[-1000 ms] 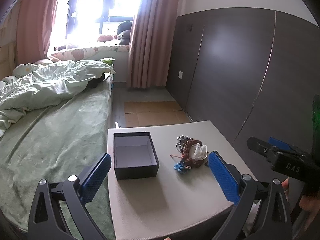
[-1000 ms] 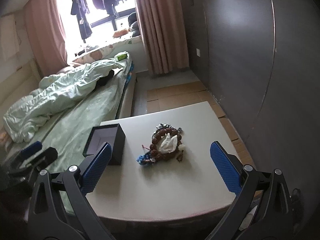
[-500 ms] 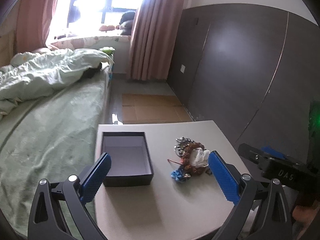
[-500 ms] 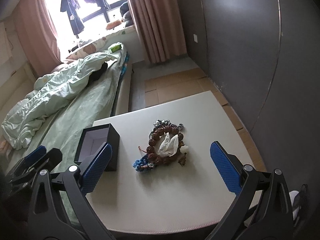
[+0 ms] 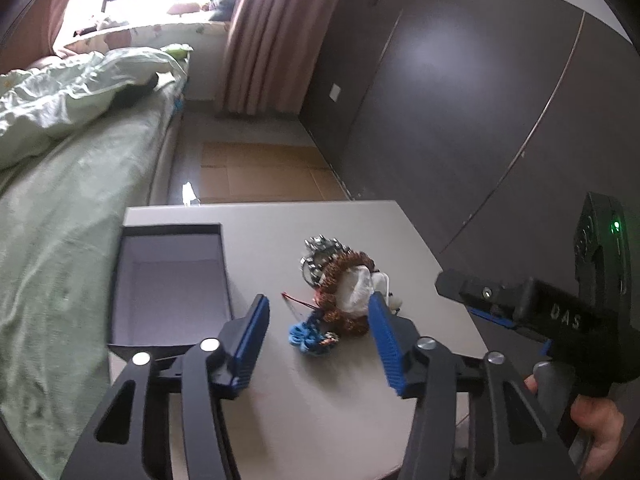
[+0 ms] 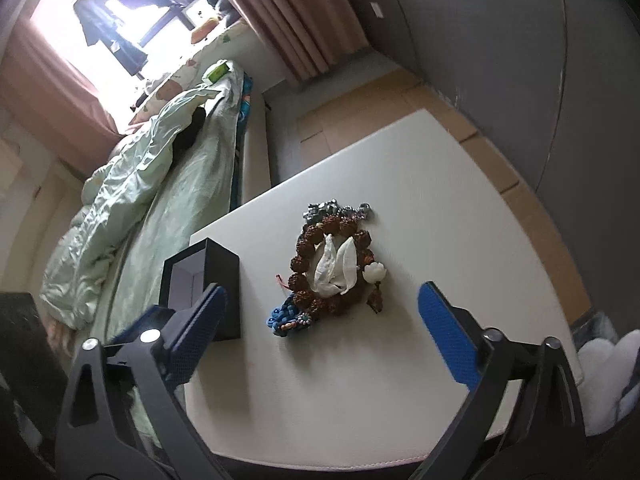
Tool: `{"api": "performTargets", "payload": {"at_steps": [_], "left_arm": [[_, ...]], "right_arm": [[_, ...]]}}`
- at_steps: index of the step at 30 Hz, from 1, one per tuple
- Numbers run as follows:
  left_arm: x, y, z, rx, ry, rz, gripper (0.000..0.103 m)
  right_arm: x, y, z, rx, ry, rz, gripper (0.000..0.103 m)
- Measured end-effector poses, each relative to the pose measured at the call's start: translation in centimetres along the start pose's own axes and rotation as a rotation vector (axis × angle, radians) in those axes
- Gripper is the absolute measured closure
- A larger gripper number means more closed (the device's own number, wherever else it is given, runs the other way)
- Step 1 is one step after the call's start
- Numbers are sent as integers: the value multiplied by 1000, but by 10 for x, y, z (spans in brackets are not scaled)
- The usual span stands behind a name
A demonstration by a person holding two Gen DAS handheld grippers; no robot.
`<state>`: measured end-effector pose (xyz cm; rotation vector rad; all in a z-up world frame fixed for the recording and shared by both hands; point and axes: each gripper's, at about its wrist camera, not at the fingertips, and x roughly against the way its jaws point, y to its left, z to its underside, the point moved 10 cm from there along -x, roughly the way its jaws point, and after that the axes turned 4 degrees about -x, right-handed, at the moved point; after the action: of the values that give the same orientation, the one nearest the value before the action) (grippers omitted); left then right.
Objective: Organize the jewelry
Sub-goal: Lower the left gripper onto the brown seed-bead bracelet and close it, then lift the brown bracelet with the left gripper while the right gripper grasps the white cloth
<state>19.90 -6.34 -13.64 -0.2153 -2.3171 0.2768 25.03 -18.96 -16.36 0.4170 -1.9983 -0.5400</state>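
A pile of jewelry lies mid-table: a brown bead bracelet point(image 5: 344, 270) point(image 6: 312, 256) around a white piece point(image 6: 336, 266), a silver chain point(image 5: 322, 246) point(image 6: 338, 210) behind it, and a blue braided piece point(image 5: 306, 336) point(image 6: 286, 316) in front. An open black box point(image 5: 170, 288) point(image 6: 202, 280) with a pale lining stands to the left. My left gripper point(image 5: 318, 340) hovers over the blue piece, its jaws closing with nothing pressed between them. My right gripper point(image 6: 320, 322) hangs above the table near the pile, its jaws wide and closing.
The pale table point(image 5: 320, 392) point(image 6: 440, 208) stands beside a bed with green bedding point(image 5: 60, 208) point(image 6: 132, 200). A dark panelled wall point(image 5: 460, 100) runs along the right. Cardboard point(image 5: 256, 172) covers the floor beyond. The right gripper's body point(image 5: 560, 320), held by a hand, shows in the left wrist view.
Both grippers have come down and forward toward the jewelry pile. The left jaws have narrowed markedly; the right jaws have narrowed a little and that view has rolled.
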Motion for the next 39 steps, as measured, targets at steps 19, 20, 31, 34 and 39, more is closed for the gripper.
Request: {"api": "performTargets", "payload": {"at_steps": [19, 20, 31, 34, 39], "left_arm": [[-99, -5, 5, 22, 135, 55, 70], [-104, -4, 4, 21, 138, 54, 70], [-155, -1, 14, -9, 225, 5, 79], [-156, 1, 15, -3, 221, 3, 87], [-132, -14, -5, -28, 141, 71, 87]], "right_arm": [[-40, -62, -12, -289, 116, -19, 61], [-40, -64, -14, -302, 114, -22, 61], [-44, -68, -23, -350, 122, -41, 61], [-46, -65, -25, -349, 125, -48, 61], [-48, -62, -28, -360, 128, -67, 61]]}}
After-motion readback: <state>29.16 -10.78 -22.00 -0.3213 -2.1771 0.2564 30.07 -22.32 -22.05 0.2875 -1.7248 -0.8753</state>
